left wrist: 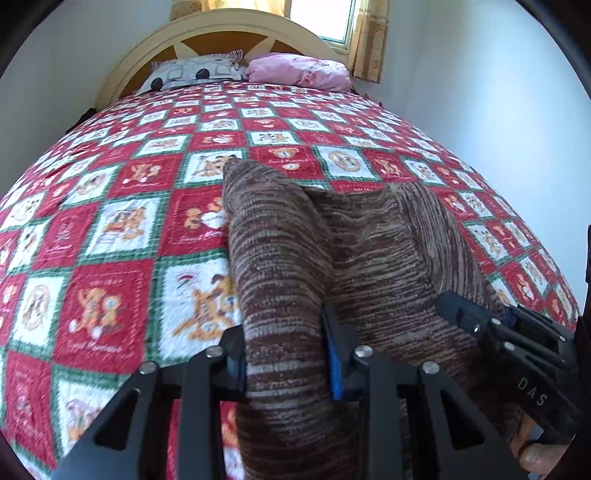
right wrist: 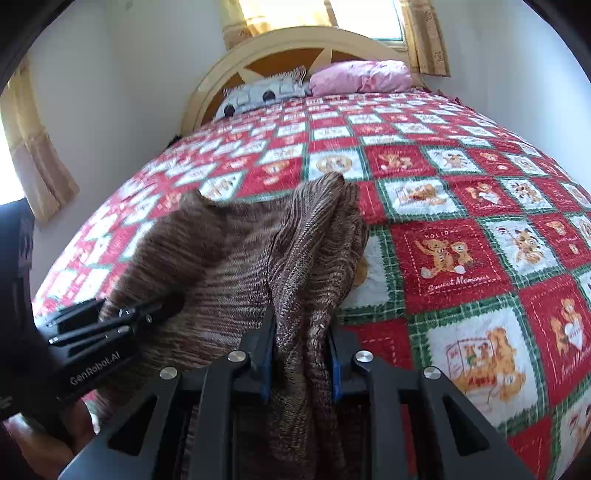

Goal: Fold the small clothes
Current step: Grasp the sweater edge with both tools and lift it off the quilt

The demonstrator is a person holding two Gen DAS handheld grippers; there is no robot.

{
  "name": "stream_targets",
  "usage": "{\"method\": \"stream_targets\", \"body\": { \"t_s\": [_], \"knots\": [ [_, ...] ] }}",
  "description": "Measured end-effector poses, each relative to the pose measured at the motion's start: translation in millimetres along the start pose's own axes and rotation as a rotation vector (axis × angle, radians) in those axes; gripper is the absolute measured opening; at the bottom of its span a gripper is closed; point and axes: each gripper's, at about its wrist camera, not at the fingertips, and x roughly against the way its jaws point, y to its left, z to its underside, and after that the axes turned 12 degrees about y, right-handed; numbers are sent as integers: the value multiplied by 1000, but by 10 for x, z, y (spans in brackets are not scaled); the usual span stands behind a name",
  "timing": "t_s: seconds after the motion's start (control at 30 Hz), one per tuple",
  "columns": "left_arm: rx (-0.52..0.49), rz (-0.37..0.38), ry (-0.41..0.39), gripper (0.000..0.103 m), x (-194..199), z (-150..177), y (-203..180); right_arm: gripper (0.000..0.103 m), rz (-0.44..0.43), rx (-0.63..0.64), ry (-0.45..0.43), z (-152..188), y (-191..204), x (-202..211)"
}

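A brown striped knit garment [left wrist: 369,251] lies on the bed, its near edge lifted off the quilt. My left gripper [left wrist: 284,354] is shut on a bunched fold of that knit at the garment's left side, the cloth filling the gap between the blue pads. My right gripper [right wrist: 301,362] is shut on another thick fold of the brown knit garment [right wrist: 236,251] at its right side. The right gripper [left wrist: 517,343] shows at the lower right of the left wrist view, and the left gripper [right wrist: 110,332] at the lower left of the right wrist view. Two corners of the garment stick up toward the headboard.
A red, white and green teddy-bear quilt [left wrist: 110,229] covers the whole bed. A patterned grey pillow [left wrist: 192,72] and a pink pillow [left wrist: 299,70] lie against the curved headboard [left wrist: 229,26]. White walls flank the bed, with curtains [right wrist: 37,147] at the windows.
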Motion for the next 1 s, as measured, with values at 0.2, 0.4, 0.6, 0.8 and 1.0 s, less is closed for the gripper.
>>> {"method": "stream_targets", "body": {
  "t_s": [0.2,0.4,0.6,0.8,1.0],
  "knots": [
    [-30,-64,-18,30,334,225,6,22,-32,19,-51,158,285,292],
    [-6,-102,-27,30,617,462,169,22,-78,40,-67,331,594,537],
    [29,-136,-42,30,864,663,389,22,-117,63,-74,502,921,635],
    [90,-159,-51,30,1047,860,737,22,-182,95,-54,584,1293,634],
    [164,-201,-59,30,1166,977,1099,21,-215,197,-32,597,1773,539]
  ]
}}
